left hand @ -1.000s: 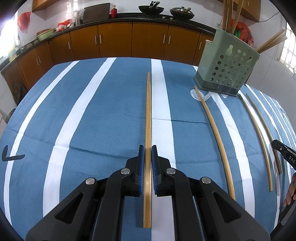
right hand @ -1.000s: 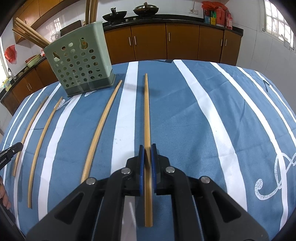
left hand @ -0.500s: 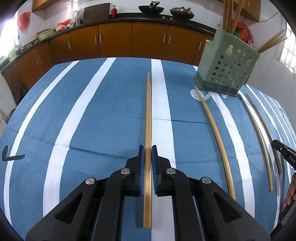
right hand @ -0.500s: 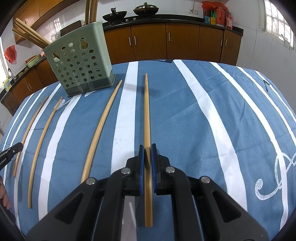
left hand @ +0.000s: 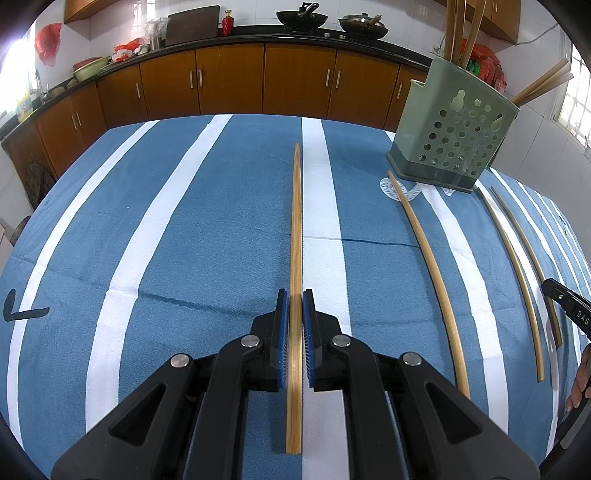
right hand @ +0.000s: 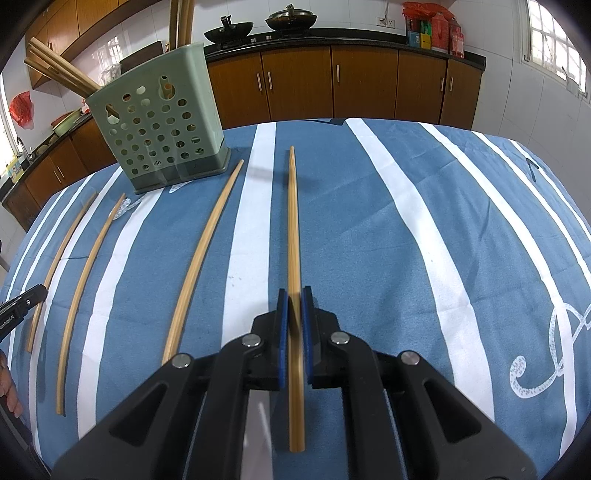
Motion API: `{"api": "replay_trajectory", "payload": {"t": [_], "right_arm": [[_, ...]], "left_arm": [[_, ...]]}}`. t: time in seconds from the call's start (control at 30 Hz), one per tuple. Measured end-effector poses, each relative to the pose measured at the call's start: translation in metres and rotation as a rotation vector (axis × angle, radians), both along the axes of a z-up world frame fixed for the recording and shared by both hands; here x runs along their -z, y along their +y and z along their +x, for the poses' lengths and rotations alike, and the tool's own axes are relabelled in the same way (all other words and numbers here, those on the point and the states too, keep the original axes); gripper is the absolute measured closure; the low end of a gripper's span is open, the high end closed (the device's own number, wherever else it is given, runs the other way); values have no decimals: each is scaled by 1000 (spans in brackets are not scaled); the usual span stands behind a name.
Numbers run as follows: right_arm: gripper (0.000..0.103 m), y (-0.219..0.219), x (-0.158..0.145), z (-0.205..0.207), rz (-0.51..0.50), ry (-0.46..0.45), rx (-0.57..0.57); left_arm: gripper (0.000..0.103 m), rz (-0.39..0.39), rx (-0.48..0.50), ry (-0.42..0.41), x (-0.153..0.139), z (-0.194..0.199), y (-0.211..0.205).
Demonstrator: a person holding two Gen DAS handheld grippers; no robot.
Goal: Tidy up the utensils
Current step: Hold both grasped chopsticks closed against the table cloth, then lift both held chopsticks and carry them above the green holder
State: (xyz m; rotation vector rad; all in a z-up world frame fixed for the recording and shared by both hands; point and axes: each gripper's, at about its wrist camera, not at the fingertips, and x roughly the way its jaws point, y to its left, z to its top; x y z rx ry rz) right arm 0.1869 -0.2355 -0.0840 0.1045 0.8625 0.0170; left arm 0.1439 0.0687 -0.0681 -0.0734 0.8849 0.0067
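Over that last second nothing had shifted at all. The left tool [left hand: 295, 310] stayed clamped on one chopstick [left hand: 296, 229] and the right tool [right hand: 294, 308] on another [right hand: 293, 229], both sticks pointing straight ahead over the striped table [left hand: 207, 229]. Three more chopsticks lay flat between them. The green holder [right hand: 159, 125], already part filled, stood beyond; I judged the lift hadn't begun.

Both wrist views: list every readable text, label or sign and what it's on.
"DAS": white print on the black right gripper, cut off by the edge of the left wrist view.
White print on the left gripper, right wrist view: too small to read.
Labels on the red packages and the yellow container on the counter: blurred, unreadable.
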Motion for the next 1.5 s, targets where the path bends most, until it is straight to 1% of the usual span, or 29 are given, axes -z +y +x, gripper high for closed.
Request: {"api": "replay_trajectory", "payload": {"t": [0.27, 0.4, 0.5, 0.63, 0.8, 0.87, 0.93, 1.23, 1.5], "right_arm": [[94, 0, 0, -1, 13, 0, 2], [94, 2, 0, -13, 13, 1, -16], [94, -3, 0, -18, 42, 1, -20], [94, -1, 0, -18, 26, 1, -20], [95, -4, 0, -18, 38, -1, -19], [95, -5, -2, -20, 41, -3, -15], [95, -5, -7, -24, 50, -23, -15], [95, -10, -50, -35, 66, -150, -6], [95, -14, -100, -45, 88, -321, 2]], "left_arm": [[94, -12, 0, -1, 0, 0, 1], [94, 30, 17, 2, 0, -12, -4], [94, 24, 22, 2, 0, -16, -4], [94, 28, 22, 2, 0, -15, -5], [95, -9, 20, -1, 0, -15, 1], [95, -11, 21, 2, -1, -16, 2], [95, -20, 24, -1, -3, -18, 2], [95, -43, 19, -136, -44, -32, 6], [95, -77, -3, -316, -99, -38, 10]]}}
